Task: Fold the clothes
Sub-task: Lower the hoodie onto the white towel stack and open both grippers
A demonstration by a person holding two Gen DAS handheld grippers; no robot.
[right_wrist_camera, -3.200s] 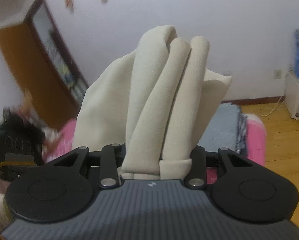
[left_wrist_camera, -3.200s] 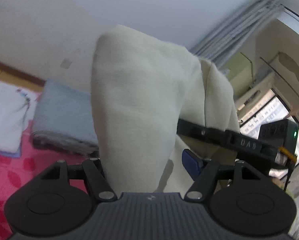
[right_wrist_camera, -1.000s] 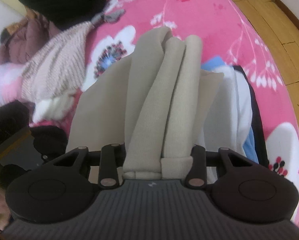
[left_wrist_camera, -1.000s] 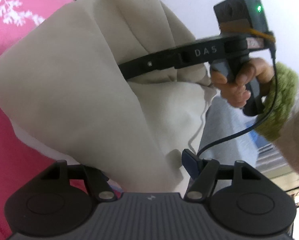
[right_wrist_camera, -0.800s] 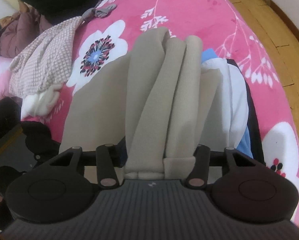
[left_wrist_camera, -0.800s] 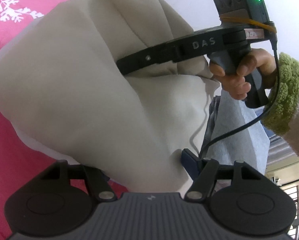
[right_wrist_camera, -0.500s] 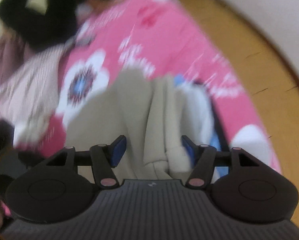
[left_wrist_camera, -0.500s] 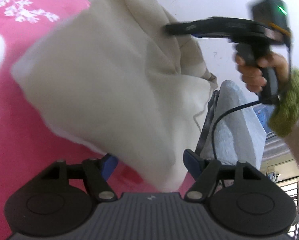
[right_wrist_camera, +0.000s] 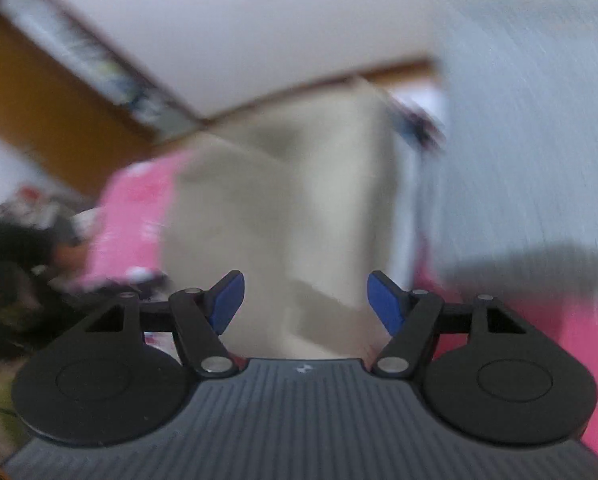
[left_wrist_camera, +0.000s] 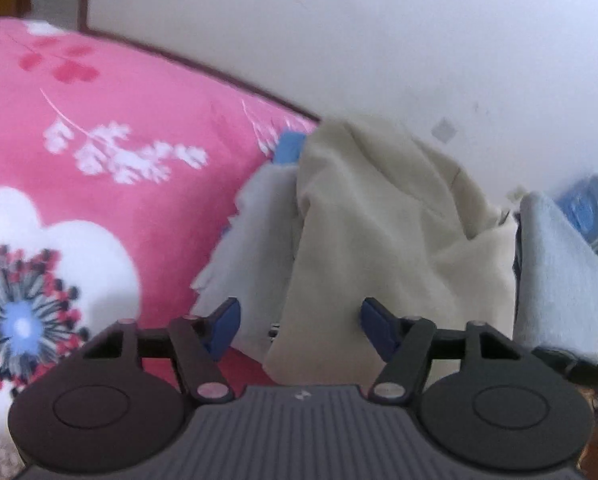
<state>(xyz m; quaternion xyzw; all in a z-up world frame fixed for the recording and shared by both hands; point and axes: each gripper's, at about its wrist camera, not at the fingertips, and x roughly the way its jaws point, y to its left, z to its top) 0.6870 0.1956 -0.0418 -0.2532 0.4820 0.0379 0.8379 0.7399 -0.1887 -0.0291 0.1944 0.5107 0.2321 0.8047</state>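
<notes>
Cream garment (left_wrist_camera: 379, 216) released, seemingly beyond both fingers (left_wrist_camera: 225, 322)

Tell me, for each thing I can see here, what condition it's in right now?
Cream garment: folded, released, lying on the stack on the bed.
White cloth: under the cream garment, edge sticking out.
Light blue folded pile: stacked beside it.
Pink floral bedspread: spread flat.
Left gripper: pads clear of the cloth, jaws closing.
Right gripper: holding nothing, jaws opening; view blurred.
</notes>
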